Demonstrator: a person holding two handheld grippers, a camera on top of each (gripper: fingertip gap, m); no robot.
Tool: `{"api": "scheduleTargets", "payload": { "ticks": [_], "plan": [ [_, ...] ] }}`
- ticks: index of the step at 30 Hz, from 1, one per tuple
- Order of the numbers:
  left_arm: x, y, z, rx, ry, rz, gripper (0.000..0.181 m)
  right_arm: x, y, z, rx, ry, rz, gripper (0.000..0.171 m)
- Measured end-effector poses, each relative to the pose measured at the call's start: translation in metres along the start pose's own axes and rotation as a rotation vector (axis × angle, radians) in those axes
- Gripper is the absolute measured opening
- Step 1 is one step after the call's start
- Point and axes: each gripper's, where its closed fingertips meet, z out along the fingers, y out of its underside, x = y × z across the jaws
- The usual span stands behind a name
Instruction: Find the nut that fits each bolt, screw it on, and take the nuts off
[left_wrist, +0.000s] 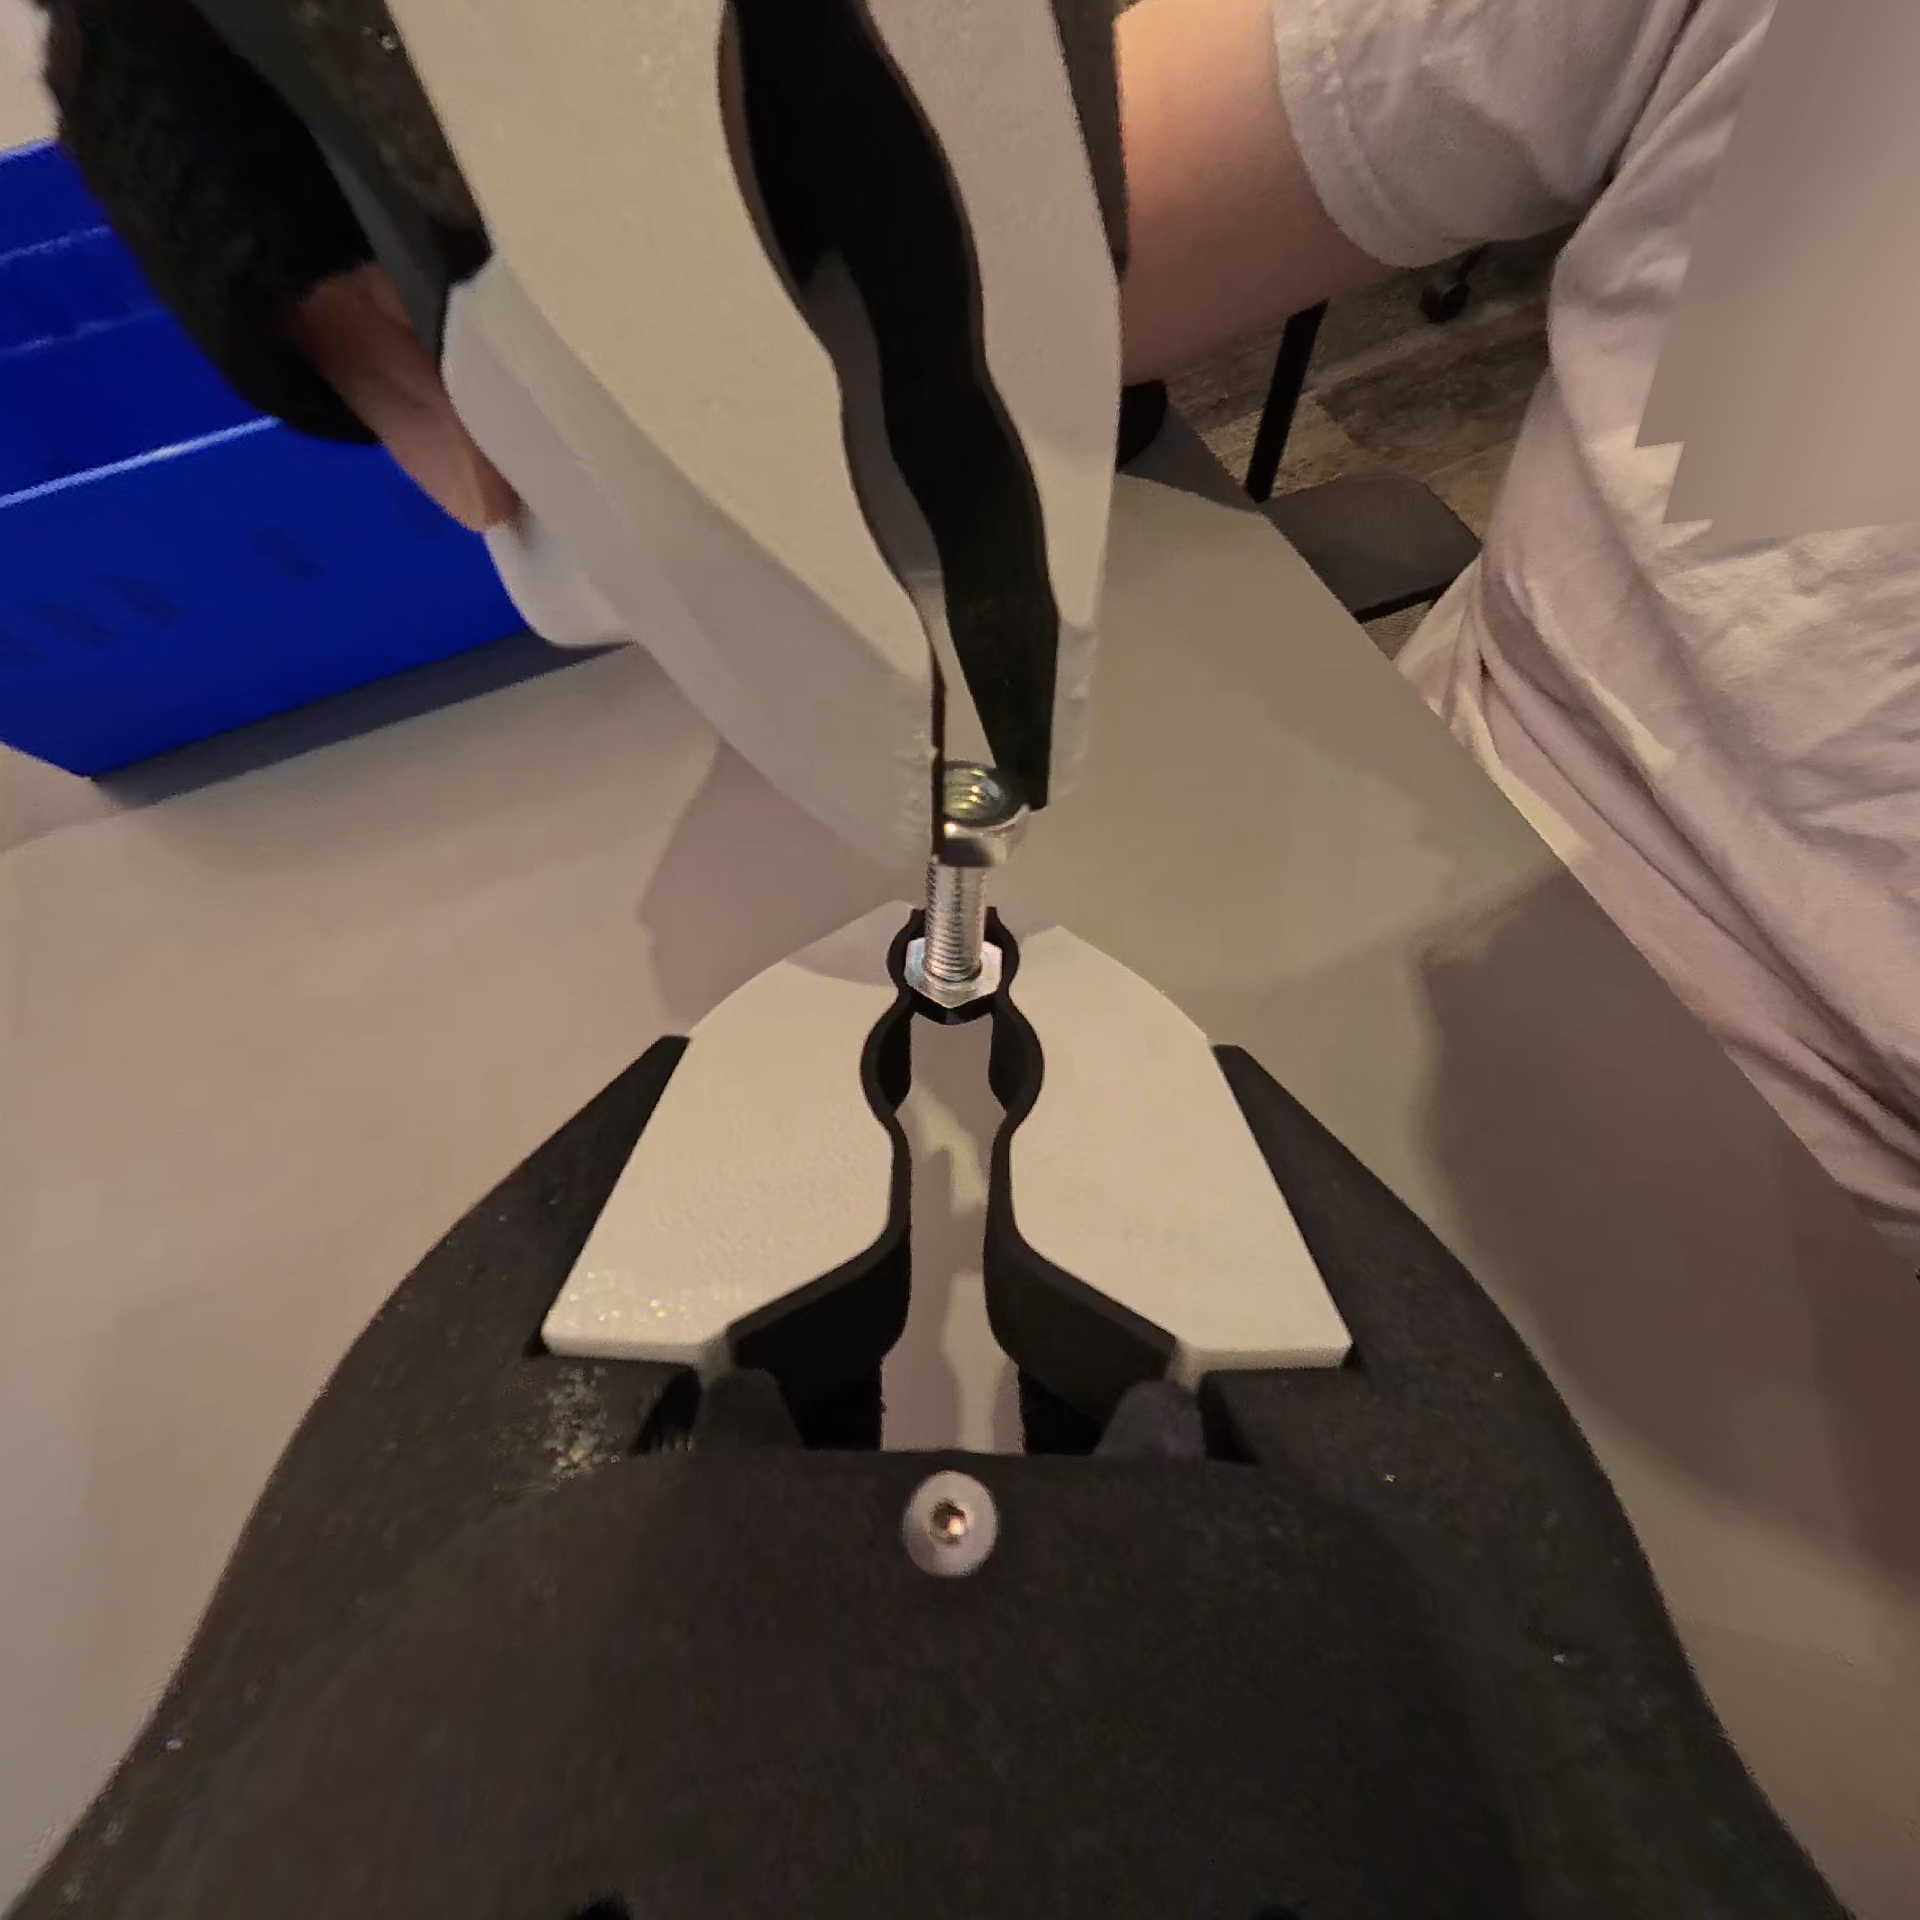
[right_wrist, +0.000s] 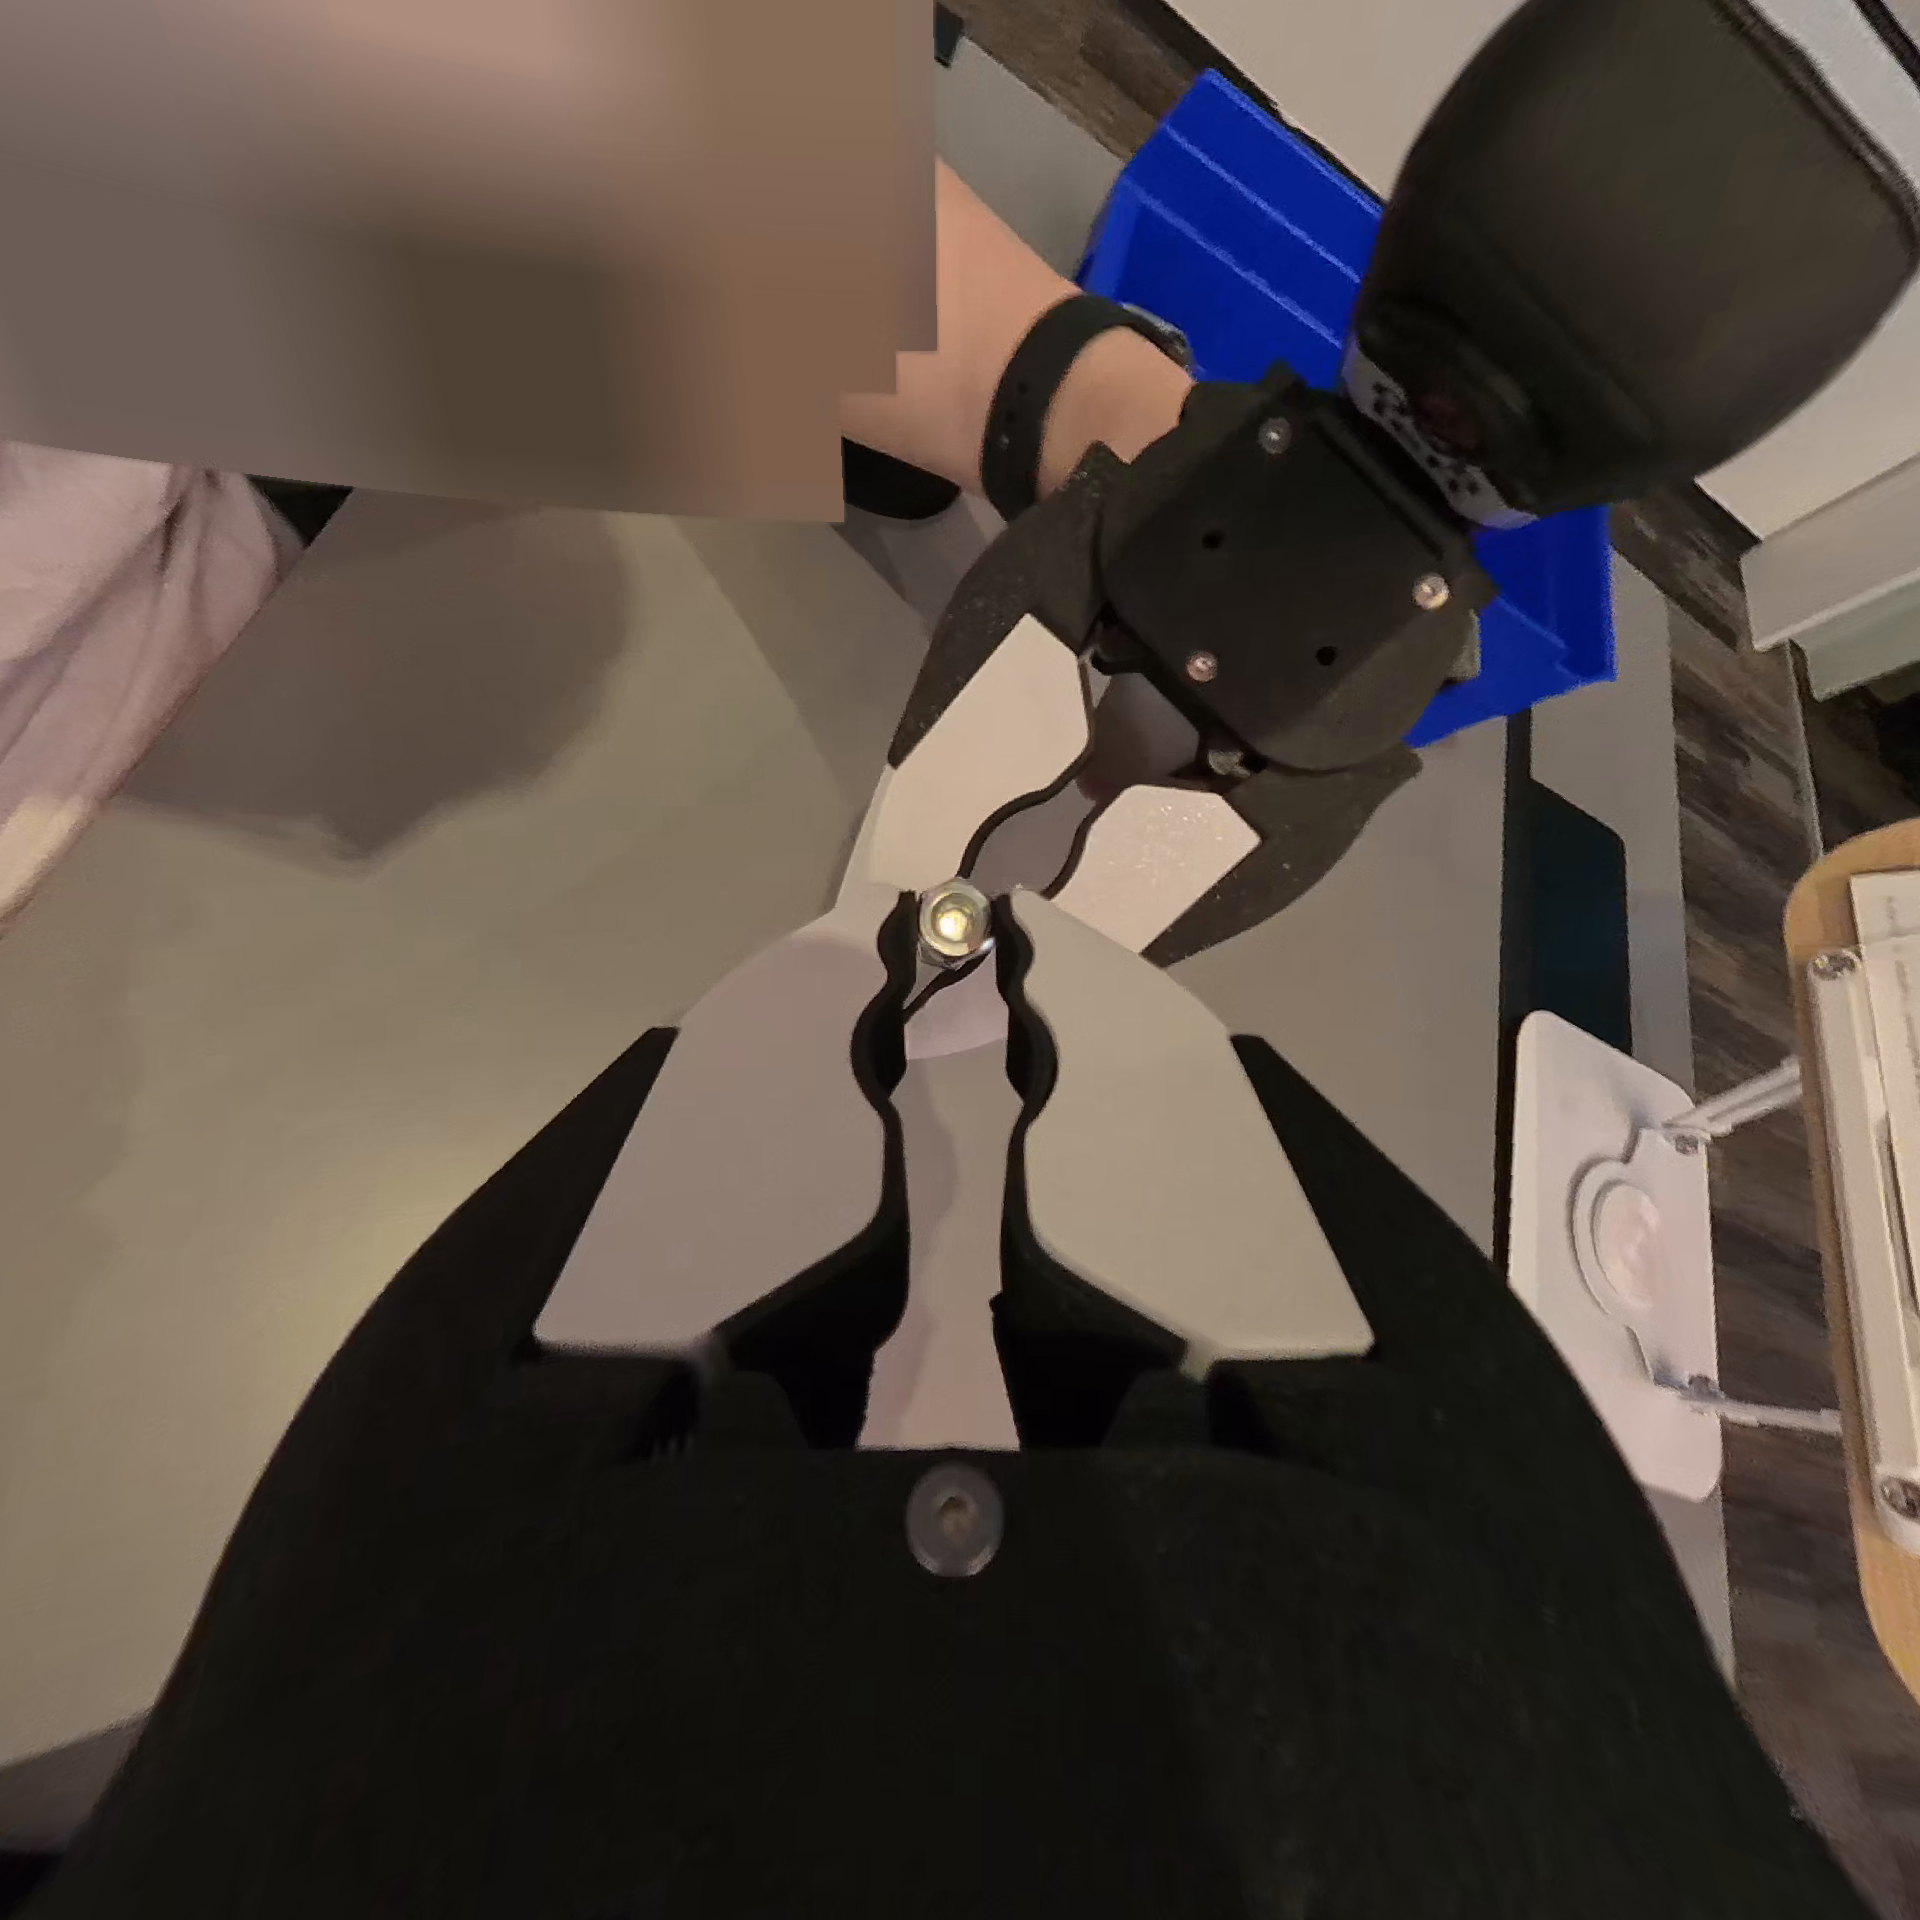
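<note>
Left gripper (left_wrist: 951, 987) clamped nut (left_wrist: 949, 975); right gripper (right_wrist: 951, 930) clamped bolt (left_wrist: 956, 914) head — nut sat far along thread, removal likely still pending.

blue bin (left_wrist: 197, 582) | grey table (left_wrist: 312, 1039) | white plate (right_wrist: 1600, 1247) | wooden board (right_wrist: 1829, 935)

Each camera sits close behind its own fingers, looking along them; the views face each other and share the bolt (left_wrist: 954, 930) between the tips.
</note>
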Motion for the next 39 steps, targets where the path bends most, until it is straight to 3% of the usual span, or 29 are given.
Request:
{"api": "scheduleTargets", "payload": {
  "ticks": [6,13,24,39],
  "plan": [
    [-0.025,0.009,-0.010,-0.049,-0.132,-0.083,0.009,0.023,0.011,0.001,-0.046,0.103,0.117,0.014],
    [-0.050,0.006,-0.027,-0.001,-0.268,-0.181,0.009,0.053,0.012,-0.004,0.016,0.246,0.273,0.014],
    [-0.071,0.015,-0.036,-0.089,-0.445,-0.259,0.009,0.071,0.022,-0.003,0.077,0.324,0.636,0.014],
    [-0.070,0.011,-0.035,-0.083,-0.448,-0.258,0.009,0.070,0.021,-0.003,0.062,0.335,0.608,0.014]
  ]
}}
